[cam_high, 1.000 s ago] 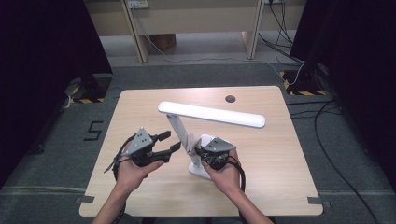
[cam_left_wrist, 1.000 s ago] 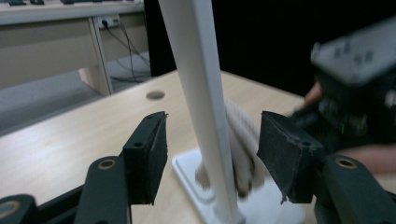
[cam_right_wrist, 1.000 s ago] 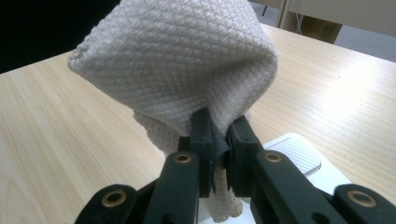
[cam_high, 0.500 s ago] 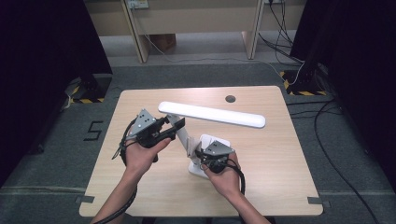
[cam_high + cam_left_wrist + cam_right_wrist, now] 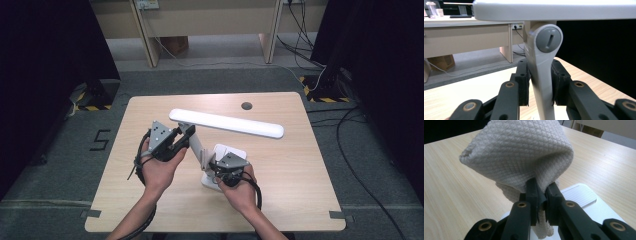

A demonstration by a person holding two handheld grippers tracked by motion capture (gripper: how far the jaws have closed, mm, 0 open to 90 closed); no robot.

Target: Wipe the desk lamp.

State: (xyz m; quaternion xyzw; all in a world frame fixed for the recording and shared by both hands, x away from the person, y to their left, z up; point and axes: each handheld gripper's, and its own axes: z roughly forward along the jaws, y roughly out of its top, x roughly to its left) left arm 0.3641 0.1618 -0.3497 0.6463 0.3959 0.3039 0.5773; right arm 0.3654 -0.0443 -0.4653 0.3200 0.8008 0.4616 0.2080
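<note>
My left fingers (image 5: 539, 85) just closed on the lamp arm (image 5: 540, 75) below its hinge; the lamp stands mid-tabletop (image 5: 310, 170). My right fingers (image 5: 541, 195) pinch the cloth (image 5: 519, 155) over the lamp base (image 5: 584, 195). Brace the arm, then wipe slowly. Can't see any dust, and my right hand hides most of the base.

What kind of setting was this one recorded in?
Probably a lab or office recording bay: a lone wooden table on grey carpet, black curtains at both sides, cables and hazard tape on the floor.
</note>
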